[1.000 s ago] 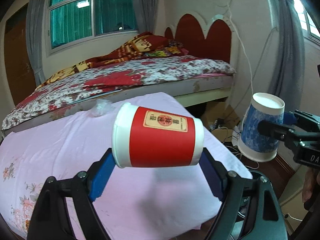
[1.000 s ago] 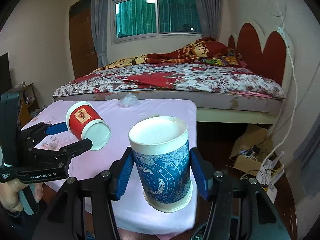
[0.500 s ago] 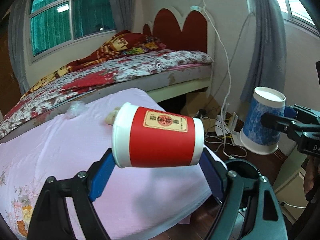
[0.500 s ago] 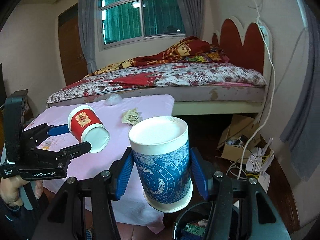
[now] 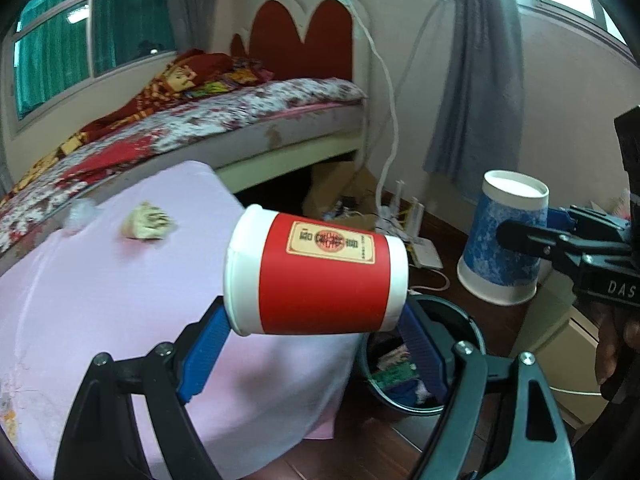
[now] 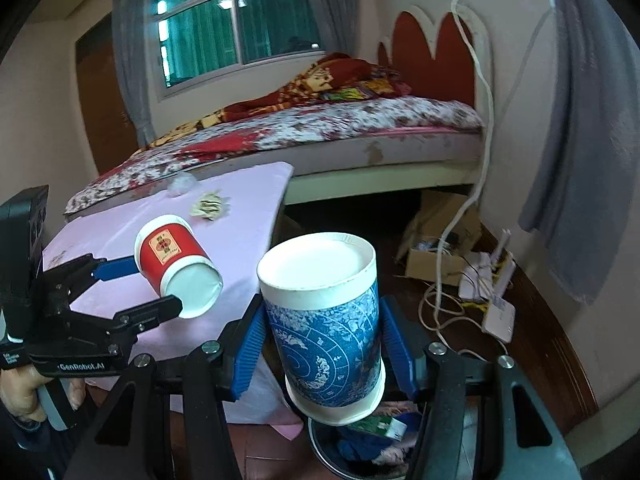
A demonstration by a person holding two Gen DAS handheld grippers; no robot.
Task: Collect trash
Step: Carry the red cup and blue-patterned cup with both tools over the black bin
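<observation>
Left wrist view shows our left gripper [image 5: 316, 336], jaws clamped endwise on the red-sleeved paper cup [image 5: 316, 272], and our right gripper [image 6: 322, 344], jaws squeezing the upside-down blue patterned paper cup [image 6: 324, 332], poised above the round dark waste bin [image 5: 464, 322] for dropping.

Both the red cup [image 5: 320, 276] and the blue cup [image 6: 324, 328] were smooth paper; pink cloth covered the worktop [image 5: 100, 300]; the floor [image 6: 532, 320] was glossy dark wood.

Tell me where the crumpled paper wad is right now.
The crumpled paper wad lies on the pink cloth near its far edge, beside a clear plastic scrap.
</observation>
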